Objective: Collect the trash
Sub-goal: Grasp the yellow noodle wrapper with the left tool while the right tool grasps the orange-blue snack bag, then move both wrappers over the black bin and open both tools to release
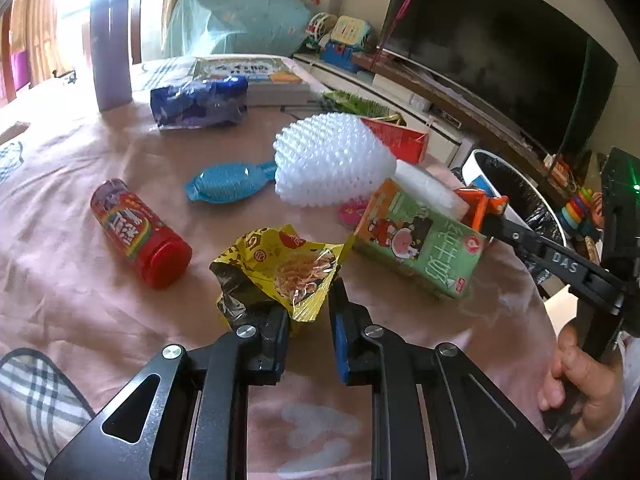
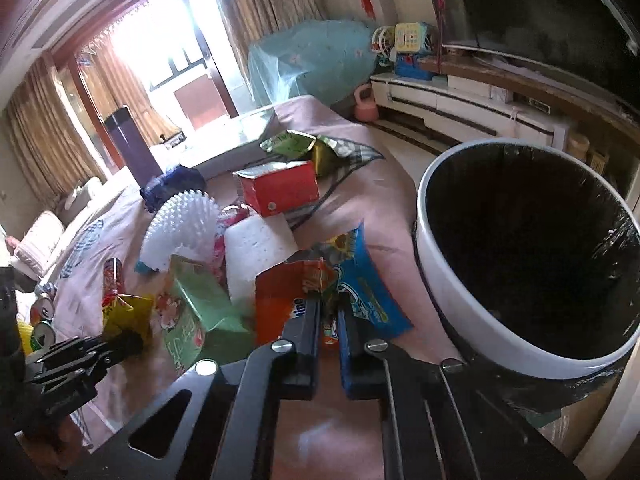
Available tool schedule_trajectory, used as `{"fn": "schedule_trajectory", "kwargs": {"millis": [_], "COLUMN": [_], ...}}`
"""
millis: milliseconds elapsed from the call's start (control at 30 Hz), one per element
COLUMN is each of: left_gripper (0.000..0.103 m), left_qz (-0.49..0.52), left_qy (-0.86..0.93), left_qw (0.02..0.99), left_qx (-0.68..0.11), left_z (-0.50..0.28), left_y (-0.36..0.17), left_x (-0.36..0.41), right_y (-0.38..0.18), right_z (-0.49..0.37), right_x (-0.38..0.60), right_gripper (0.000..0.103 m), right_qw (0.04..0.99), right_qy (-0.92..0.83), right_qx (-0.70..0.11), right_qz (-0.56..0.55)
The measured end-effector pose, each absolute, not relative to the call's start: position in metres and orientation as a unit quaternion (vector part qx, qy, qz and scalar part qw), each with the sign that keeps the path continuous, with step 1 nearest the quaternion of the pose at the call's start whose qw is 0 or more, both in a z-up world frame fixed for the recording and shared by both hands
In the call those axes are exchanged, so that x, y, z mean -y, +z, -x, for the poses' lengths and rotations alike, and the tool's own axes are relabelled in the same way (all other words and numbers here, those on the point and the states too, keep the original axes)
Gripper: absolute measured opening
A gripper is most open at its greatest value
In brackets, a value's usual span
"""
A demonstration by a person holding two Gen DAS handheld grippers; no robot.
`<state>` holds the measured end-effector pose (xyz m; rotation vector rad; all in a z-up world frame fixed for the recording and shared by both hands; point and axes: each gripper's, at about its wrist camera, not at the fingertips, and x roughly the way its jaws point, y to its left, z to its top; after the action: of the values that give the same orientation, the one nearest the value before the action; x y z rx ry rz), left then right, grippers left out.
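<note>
Table: pink cloth [image 1: 80,300], litter spread within my reach.
Left gripper [image 1: 308,304]: narrow, pinching yellow wrapper [image 1: 276,276].
Right gripper [image 2: 328,308]: clamped on orange packet [image 2: 288,296].
Bin [image 2: 440,280]: beside table, ready for drops.

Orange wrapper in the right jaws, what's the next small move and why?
Probably lift it and swing right over the bin. The right gripper looks shut on the orange wrapper, and the lined bin stands open beside the table edge.
</note>
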<state>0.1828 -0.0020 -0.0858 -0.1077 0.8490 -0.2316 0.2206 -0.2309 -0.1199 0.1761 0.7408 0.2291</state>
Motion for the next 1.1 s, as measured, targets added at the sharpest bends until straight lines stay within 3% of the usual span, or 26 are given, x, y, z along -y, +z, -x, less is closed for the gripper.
{"fn": "schedule_trajectory", "kwargs": {"millis": [200,233,267,300,1100], "left_gripper": [0.016,0.014,0.001,0.001,0.001], "left_qz": [0.050,0.050,0.048,0.047,-0.017], "left_qy": [-0.127,-0.135,-0.140,-0.149,-0.266], "left_qw": [0.909,0.909,0.909,0.908,0.900], "left_qx": [-0.394,-0.391,-0.389,-0.388,-0.345], "left_z": [-0.168,-0.165,-0.163,-0.162,-0.152], "left_y": [-0.069,-0.065,-0.062,-0.059,-0.013], "left_x": [0.010,0.014,0.018,0.023,0.143], "right_y": [-0.103,-0.100,-0.098,-0.095,-0.077], "right_z": [-0.196,-0.190,-0.188,-0.184,-0.148], "right_x": [0.246,0.250,0.252,0.255,0.334], "right_gripper": [0.004,0.004,0.004,0.004,0.004], "right_qw": [0.928,0.929,0.930,0.931,0.942], "right_qy": [0.117,0.116,0.116,0.114,0.058], "right_qx": [-0.337,-0.334,-0.331,-0.328,-0.287], "right_qz": [-0.105,-0.108,-0.110,-0.112,-0.163]}}
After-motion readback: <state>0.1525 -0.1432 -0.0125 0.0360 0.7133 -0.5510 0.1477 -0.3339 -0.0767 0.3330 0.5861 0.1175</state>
